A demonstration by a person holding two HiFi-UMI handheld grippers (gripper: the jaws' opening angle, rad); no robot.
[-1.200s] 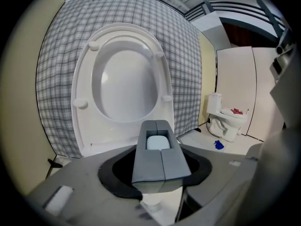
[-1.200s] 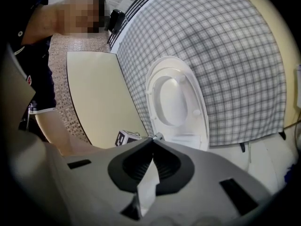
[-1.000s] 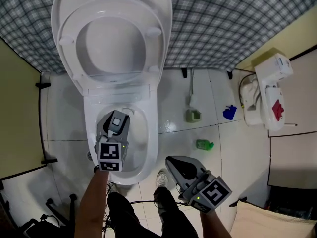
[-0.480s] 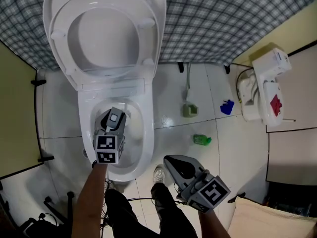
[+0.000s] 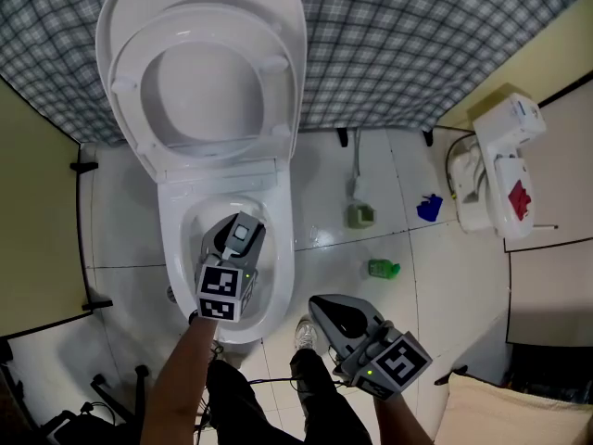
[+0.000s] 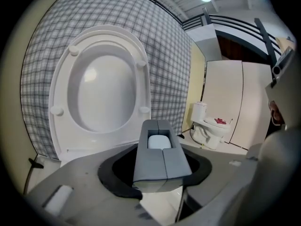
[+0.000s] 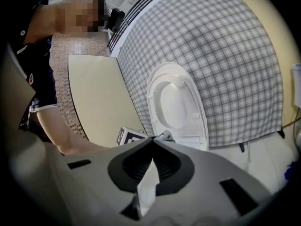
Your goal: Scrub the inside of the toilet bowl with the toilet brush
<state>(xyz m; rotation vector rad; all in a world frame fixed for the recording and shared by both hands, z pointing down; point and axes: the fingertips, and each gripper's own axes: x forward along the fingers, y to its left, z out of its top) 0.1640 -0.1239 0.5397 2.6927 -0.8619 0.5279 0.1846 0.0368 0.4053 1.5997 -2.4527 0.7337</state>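
The white toilet (image 5: 176,248) stands with lid and seat (image 5: 199,72) raised. My left gripper (image 5: 236,239) hangs over the middle of the bowl (image 5: 195,225). It is shut on the grey handle of the toilet brush (image 6: 161,157), which has a pale inset in its top end. The brush head is hidden below the gripper. In the left gripper view the raised seat (image 6: 101,91) fills the space beyond the handle. My right gripper (image 5: 324,304) stays low to the right of the toilet, above the floor, shut with nothing in it; its tips (image 7: 153,141) meet.
A grey-green holder (image 5: 361,215) with a thin stem, a green object (image 5: 382,269) and a blue one (image 5: 429,209) lie on the tiled floor right of the toilet. A second white fixture (image 5: 496,170) stands far right. Checked cloth (image 5: 417,35) covers the back wall. Shoes (image 5: 304,332) are below.
My left gripper has shifted rightward across the bowl with the brush handle in it. The right gripper has stayed where it was.
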